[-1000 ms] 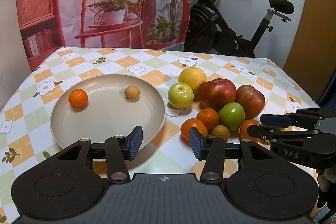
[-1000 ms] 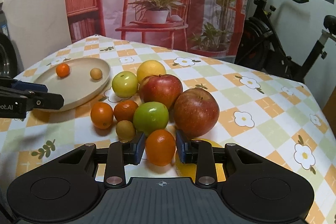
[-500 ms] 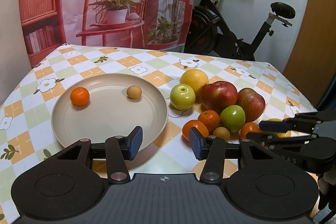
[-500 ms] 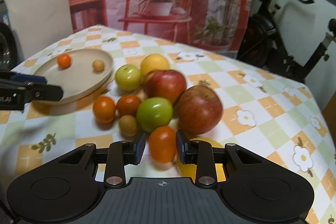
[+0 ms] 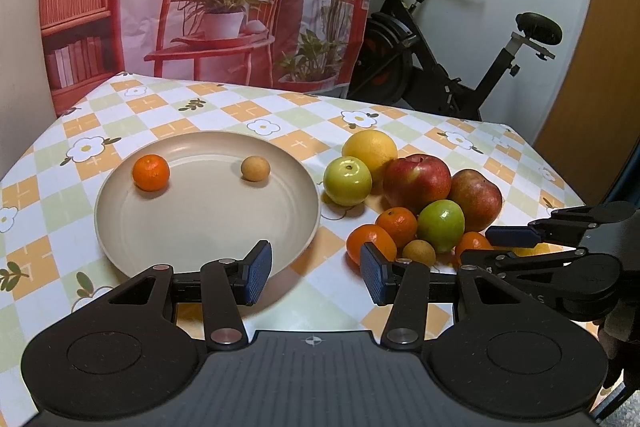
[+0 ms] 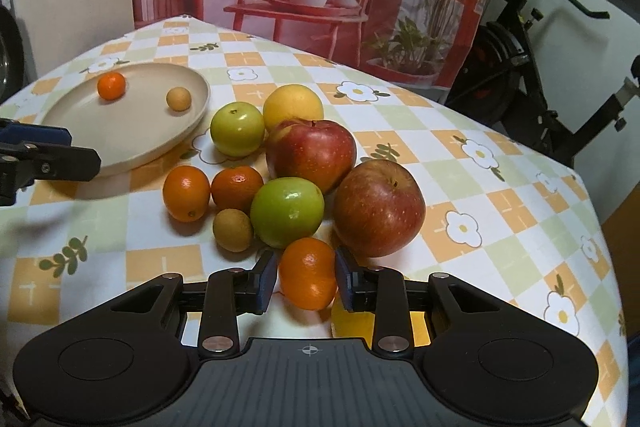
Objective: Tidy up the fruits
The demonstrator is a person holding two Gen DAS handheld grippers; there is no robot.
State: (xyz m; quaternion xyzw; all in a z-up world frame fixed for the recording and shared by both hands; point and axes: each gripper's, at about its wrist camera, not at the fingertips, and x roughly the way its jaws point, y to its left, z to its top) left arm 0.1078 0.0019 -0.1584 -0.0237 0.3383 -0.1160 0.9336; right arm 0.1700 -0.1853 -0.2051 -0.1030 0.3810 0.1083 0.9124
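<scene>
A beige plate [image 5: 200, 223] holds a small tangerine [image 5: 151, 172] and a longan [image 5: 255, 169]. To its right lies a pile of fruit: a yellow citrus [image 5: 370, 149], red apples [image 5: 417, 177], green apples [image 5: 441, 225], tangerines [image 5: 371, 243] and a longan [image 5: 418, 252]. My right gripper [image 6: 306, 281] is shut on a tangerine [image 6: 307, 273] at the near edge of the pile, both blue pads against its sides. The left gripper [image 5: 316, 271] is open and holds nothing, just above the plate's near rim.
A checked tablecloth [image 6: 500, 227] with flower prints covers the table. A yellow fruit [image 6: 350, 321] lies partly hidden under the right gripper's fingers. An exercise bike [image 5: 460, 67] stands behind the table's far right corner, and a printed backdrop [image 5: 220, 7] hangs at the back.
The right wrist view has tilted a little while the tangerine stays between the pads. The left gripper has hardly shifted and keeps the same gap.
</scene>
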